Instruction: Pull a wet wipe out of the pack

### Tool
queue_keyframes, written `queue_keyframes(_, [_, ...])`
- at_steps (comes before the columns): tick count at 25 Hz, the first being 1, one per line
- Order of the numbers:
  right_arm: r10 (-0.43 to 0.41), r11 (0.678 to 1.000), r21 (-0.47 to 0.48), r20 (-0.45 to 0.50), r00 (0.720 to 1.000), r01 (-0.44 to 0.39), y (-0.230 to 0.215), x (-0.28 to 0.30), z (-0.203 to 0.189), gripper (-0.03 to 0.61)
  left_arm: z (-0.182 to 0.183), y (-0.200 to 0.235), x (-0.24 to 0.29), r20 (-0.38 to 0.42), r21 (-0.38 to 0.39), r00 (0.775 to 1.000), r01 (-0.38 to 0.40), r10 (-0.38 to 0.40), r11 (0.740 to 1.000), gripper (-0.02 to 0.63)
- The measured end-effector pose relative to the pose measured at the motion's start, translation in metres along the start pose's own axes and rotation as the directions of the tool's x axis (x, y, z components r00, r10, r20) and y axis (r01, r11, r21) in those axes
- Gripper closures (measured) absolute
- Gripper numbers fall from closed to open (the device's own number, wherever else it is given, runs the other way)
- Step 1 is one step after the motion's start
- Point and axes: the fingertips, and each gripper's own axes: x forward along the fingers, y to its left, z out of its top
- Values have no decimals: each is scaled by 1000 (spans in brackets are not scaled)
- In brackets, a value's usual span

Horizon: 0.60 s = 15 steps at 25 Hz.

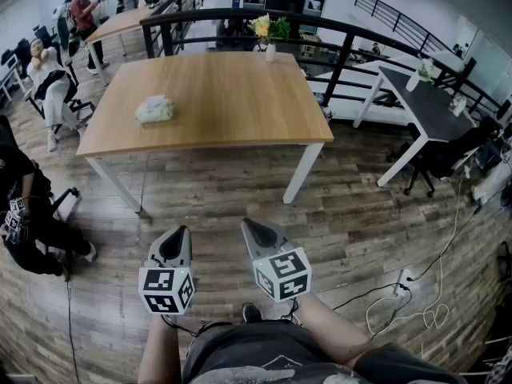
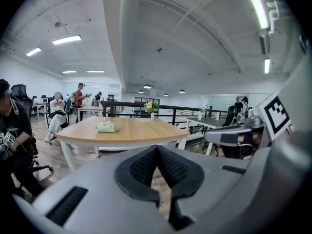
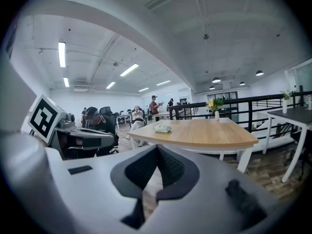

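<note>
A pale green wet-wipe pack [image 1: 154, 109] lies on the left part of a wooden table [image 1: 240, 102], far ahead of both grippers. The same pack [image 2: 106, 126] shows small in the left gripper view, and again as the pack [image 3: 163, 128] in the right gripper view. My left gripper [image 1: 180, 231] hangs over the wood floor well short of the table, jaws shut on nothing. Beside it my right gripper [image 1: 248, 226] is also shut and empty. Both point slightly downward toward the table.
A vase of flowers [image 1: 270, 34] stands at the table's far edge. A black railing [image 1: 336, 50] runs behind it, with a dark desk [image 1: 428, 102] to the right. Seated people [image 1: 20, 206] are at the left. Cables [image 1: 416, 302] lie on the floor at right.
</note>
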Motion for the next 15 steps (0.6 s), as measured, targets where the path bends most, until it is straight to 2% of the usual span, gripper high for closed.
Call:
queue_keyframes(6, [-9,1000,24,-6,1000,10,-2,3,-2,555,4,1,2,-2,3,1000,3,-3,1000,598])
queue_keyframes(15, [-8,999,40,2,1000,8,-15,12,-14,554,-5,6,15,-14,-30,999,-38,37,999,598])
